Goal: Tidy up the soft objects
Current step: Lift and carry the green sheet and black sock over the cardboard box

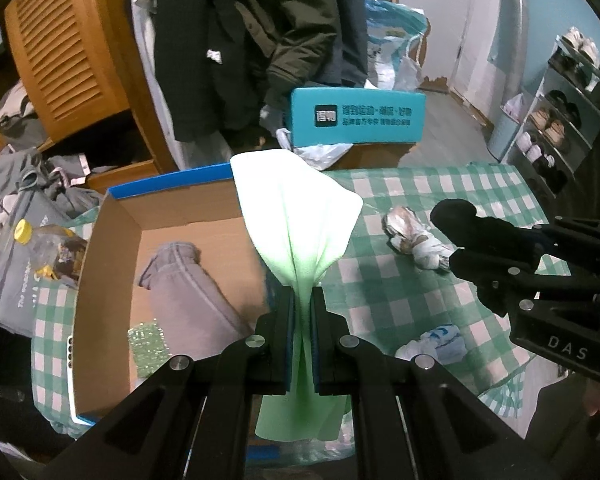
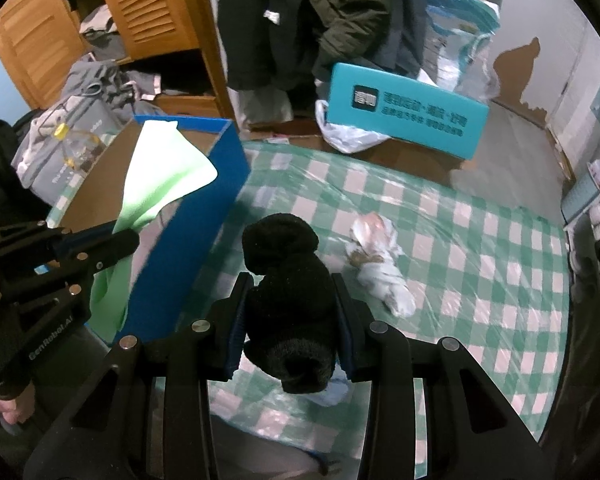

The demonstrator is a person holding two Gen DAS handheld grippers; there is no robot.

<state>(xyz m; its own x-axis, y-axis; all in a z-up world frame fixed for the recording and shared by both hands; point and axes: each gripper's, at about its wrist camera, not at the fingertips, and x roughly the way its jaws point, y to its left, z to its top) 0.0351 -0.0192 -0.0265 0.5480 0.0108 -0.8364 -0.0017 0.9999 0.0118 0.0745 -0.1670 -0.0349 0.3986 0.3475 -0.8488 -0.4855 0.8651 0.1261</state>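
Observation:
My left gripper (image 1: 302, 300) is shut on a light green cloth (image 1: 296, 216), held up over the right edge of an open cardboard box (image 1: 112, 240) with blue outer walls. The cloth also shows in the right wrist view (image 2: 160, 172). Inside the box lie a folded grey garment (image 1: 188, 288) and a small green beaded item (image 1: 148, 344). My right gripper (image 2: 292, 292) is shut on a rolled black sock (image 2: 288, 280), above the checked tablecloth (image 2: 460, 240). A white and brown sock bundle (image 2: 380, 264) lies on the cloth beyond it. A pale blue and white sock (image 1: 436, 342) lies near the table's front.
A teal shoebox (image 2: 408, 110) and plastic bags (image 2: 352, 136) sit behind the table. Dark coats (image 2: 320, 12) hang at the back beside a wooden wardrobe (image 2: 148, 4). A grey bag with a yellow-capped bottle (image 1: 24, 232) is left of the box. A shoe rack (image 1: 556, 120) stands at the right.

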